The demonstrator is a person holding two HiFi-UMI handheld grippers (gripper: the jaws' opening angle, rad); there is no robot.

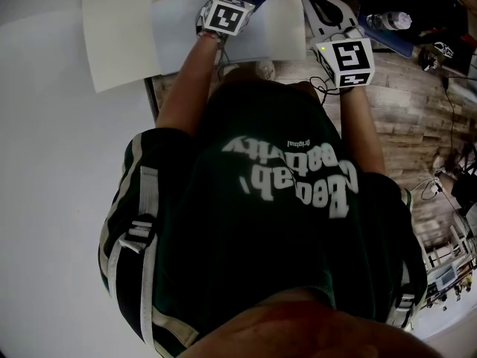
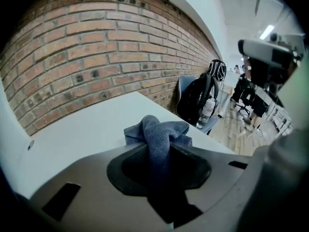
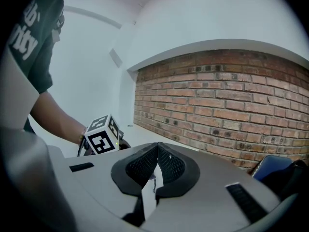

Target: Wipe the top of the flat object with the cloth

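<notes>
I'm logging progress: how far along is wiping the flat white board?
Done: the blue cloth is clamped in the left gripper. In hand: the cloth is over the flat white board, though I cannot tell whether it touches it. Left: the wiping itself, as nothing shows which parts have been covered. The right gripper is shut on nothing, off to the side.

Cloth (image 2: 157, 132): plain blue-grey.
Flat sheet (image 1: 186, 36): pale grey-white.
Table (image 2: 82, 134): white.
Wall (image 2: 96, 47): red-brown brick, pale mortar lines.
Marker cube (image 1: 226, 15): black-and-white squares.
Shirt (image 1: 283, 222): dark green, white lettering.
Floor (image 1: 402, 118): brown wood grain.
</notes>
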